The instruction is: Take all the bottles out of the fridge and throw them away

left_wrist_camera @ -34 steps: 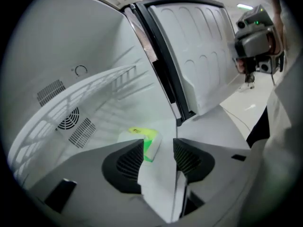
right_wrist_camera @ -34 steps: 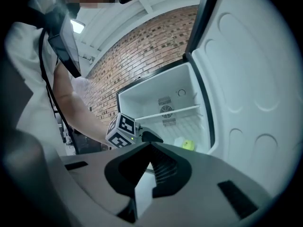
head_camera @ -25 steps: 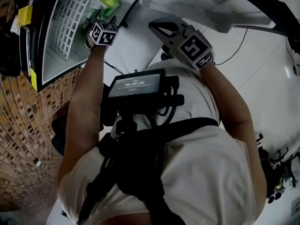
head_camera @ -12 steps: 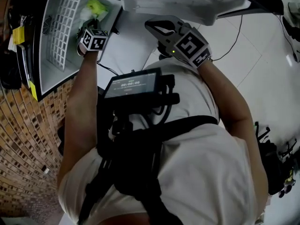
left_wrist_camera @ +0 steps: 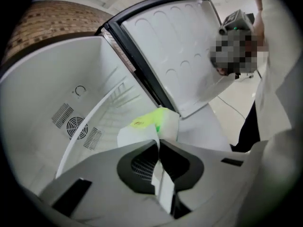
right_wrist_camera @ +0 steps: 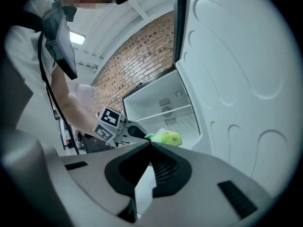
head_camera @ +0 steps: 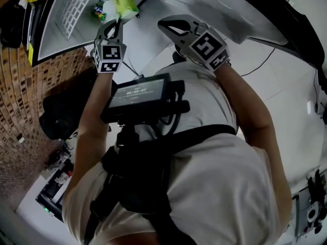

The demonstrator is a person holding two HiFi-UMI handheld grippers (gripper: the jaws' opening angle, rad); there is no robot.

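Your left gripper has just closed its jaws, now nearly together, on a yellow-green bottle at the mouth of the open fridge. Your right gripper has its jaws together, empty, beside the fridge door.

Illumination is bright and even, supplied by ceiling lights; the white fridge interior reflects strongly; the green bottle washes out on its upper face; the head view is dimmer, with the person's torso in shade; wide-angle lenses bend straight edges; corners vignette black; nearest surfaces render soft.
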